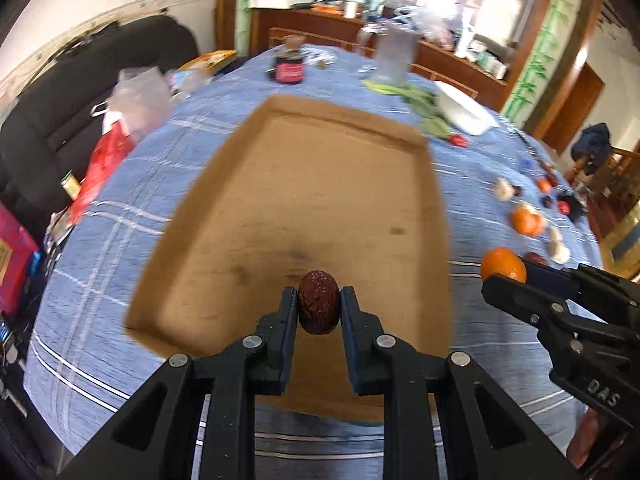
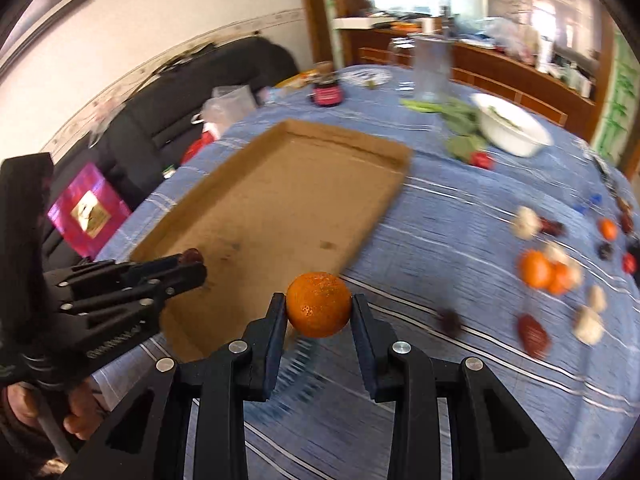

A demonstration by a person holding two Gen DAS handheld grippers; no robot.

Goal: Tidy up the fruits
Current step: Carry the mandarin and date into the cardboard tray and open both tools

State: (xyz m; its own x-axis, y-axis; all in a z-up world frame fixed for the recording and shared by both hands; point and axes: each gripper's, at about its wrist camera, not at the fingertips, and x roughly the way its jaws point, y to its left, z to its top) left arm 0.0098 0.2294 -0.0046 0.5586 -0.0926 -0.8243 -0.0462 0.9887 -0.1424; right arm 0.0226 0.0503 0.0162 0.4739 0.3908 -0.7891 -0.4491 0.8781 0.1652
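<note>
- Blue striped tablecloth [image 1: 120,264] carries a shallow brown cardboard tray [image 1: 304,184]; black sofa [image 1: 80,92] behind.
- Left gripper [image 1: 319,304] pinches a wrinkled dark-red date [image 1: 318,306].
- Right gripper [image 2: 319,306] clamps a round orange tangerine [image 2: 319,305].

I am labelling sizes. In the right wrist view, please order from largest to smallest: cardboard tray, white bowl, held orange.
1. cardboard tray
2. white bowl, though it is farther away
3. held orange, enlarged by nearness
</note>
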